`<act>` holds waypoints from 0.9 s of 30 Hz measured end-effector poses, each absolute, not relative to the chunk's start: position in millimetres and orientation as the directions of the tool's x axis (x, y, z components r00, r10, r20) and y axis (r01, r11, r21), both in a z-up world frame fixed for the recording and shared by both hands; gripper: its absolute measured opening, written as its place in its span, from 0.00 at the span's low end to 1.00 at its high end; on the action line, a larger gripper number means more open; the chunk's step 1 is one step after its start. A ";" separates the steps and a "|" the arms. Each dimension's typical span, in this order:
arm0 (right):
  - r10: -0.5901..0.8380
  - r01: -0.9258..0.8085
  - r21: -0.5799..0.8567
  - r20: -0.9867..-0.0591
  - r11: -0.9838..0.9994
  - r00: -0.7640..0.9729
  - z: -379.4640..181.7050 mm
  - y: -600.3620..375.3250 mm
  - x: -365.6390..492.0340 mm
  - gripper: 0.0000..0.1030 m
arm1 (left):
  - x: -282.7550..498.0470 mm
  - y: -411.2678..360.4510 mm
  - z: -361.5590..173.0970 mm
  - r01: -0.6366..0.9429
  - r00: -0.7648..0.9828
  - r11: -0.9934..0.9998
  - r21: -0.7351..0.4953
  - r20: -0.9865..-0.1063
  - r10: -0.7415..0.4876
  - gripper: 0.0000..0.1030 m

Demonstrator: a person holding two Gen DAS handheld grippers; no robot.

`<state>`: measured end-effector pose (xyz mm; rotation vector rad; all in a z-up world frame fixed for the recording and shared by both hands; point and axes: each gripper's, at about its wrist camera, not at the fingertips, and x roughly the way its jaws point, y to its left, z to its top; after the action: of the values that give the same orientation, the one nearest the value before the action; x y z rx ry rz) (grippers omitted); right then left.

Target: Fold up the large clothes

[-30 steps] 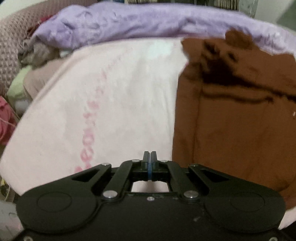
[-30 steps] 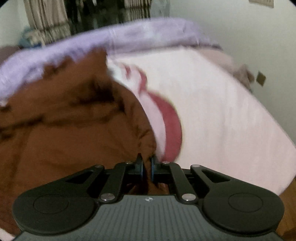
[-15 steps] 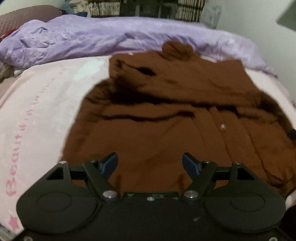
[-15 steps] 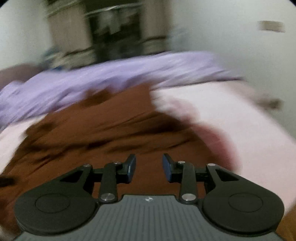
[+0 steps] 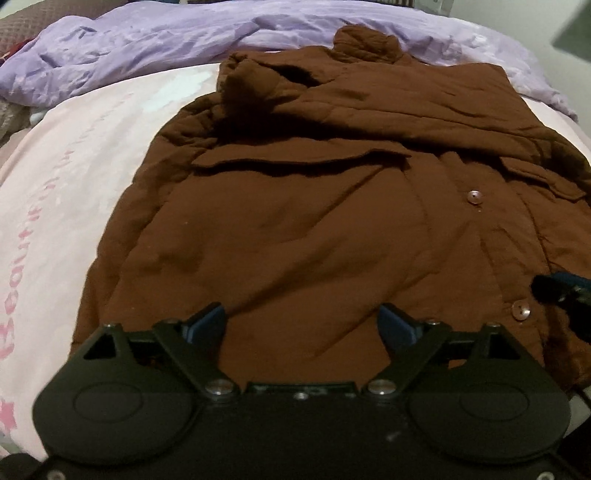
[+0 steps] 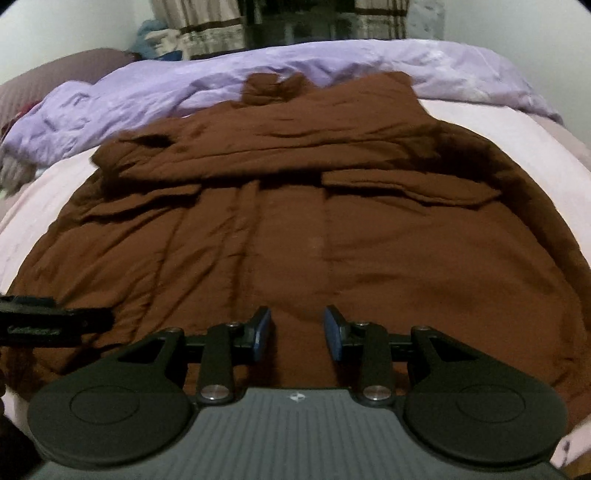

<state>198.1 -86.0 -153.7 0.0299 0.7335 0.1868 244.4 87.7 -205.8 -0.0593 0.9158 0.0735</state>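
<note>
Pink bedding covers most of the bed, printed with pink lettering down its left side in the left wrist view. Along the far edge lies a rumpled lilac duvet, and behind it curtains hang against a pale wall.

On the bedding a brown coat lies spread out, front up, collar toward the duvet and hem toward the cameras. One sleeve is folded across the chest, above two pocket flaps. Two pale buttons sit on the front strip at the right of the left wrist view.

The left gripper hovers over the hem with its jaws spreading, already wide; no cloth is pinched between them. The right gripper is over the hem too, its jaws a modest way apart and narrowing, with nothing between the blue pads but the coat lying below.
</note>
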 end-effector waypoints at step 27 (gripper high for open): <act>0.120 -0.105 0.058 -0.528 0.993 0.841 -99.1 -137.0 232.6 0.43 | 266.7 94.4 -152.0 -0.006 0.762 0.998 0.066 -0.646 0.048 0.95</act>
<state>232.6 -137.0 -99.1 0.0273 0.5594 0.1188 266.7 94.4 -152.0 0.0614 0.7042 0.0294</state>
